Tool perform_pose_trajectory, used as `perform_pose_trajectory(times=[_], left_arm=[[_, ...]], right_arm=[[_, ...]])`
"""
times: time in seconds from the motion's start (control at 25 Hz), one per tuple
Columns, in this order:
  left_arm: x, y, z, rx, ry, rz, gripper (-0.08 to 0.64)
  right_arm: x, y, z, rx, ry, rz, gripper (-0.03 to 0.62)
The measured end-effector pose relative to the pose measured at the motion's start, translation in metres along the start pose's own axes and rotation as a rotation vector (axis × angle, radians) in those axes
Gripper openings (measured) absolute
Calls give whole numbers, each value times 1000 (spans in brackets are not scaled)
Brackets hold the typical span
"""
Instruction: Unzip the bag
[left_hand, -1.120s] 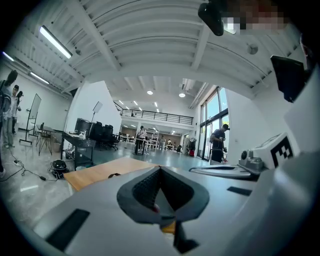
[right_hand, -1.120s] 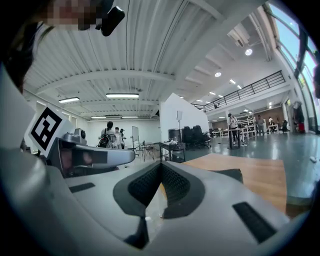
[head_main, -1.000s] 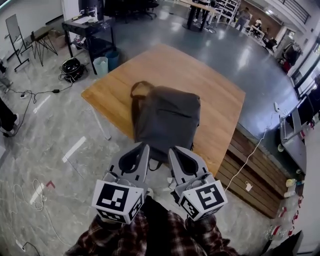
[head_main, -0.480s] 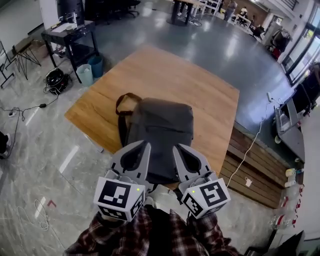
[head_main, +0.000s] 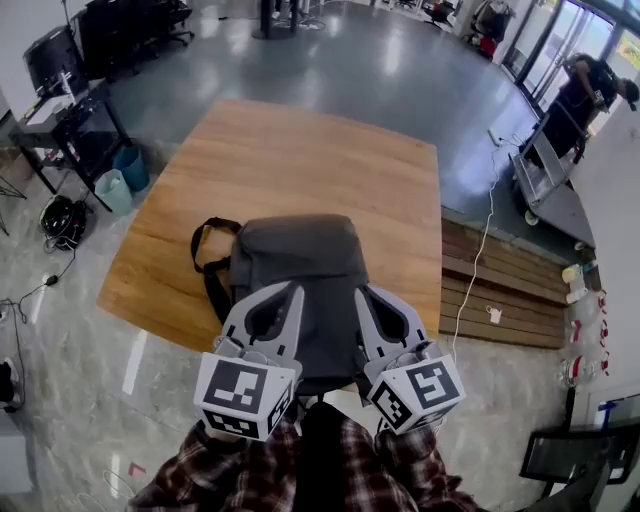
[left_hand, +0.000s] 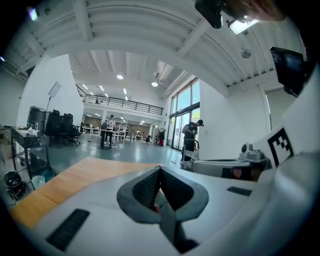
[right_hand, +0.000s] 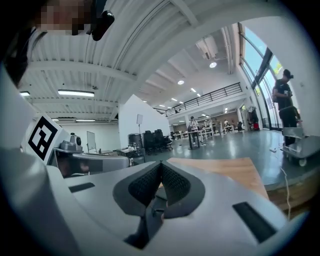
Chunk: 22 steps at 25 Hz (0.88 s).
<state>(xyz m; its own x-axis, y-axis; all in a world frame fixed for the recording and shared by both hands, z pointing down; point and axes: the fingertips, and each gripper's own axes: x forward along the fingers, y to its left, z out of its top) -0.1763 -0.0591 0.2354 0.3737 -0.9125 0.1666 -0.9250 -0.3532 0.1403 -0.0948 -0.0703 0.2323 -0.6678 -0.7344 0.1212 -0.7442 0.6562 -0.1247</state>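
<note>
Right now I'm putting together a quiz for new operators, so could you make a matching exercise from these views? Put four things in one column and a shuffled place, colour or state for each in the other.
Things:
1. backpack
2. table
3. left gripper
4. waste bin

Descriptions:
A. light brown wood
B. jaws together
C. on the floor, off the table's left side
D. dark grey, lying on the table

Pairs: 1-D, 2-A, 3-B, 4-C
</note>
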Motion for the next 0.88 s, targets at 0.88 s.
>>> perform_pose_trajectory(times=[0.88], left_arm=[[118,-64,-132,-24,425,-184,9]], right_arm=[[-16,-119,-99,45,268,-181,9]])
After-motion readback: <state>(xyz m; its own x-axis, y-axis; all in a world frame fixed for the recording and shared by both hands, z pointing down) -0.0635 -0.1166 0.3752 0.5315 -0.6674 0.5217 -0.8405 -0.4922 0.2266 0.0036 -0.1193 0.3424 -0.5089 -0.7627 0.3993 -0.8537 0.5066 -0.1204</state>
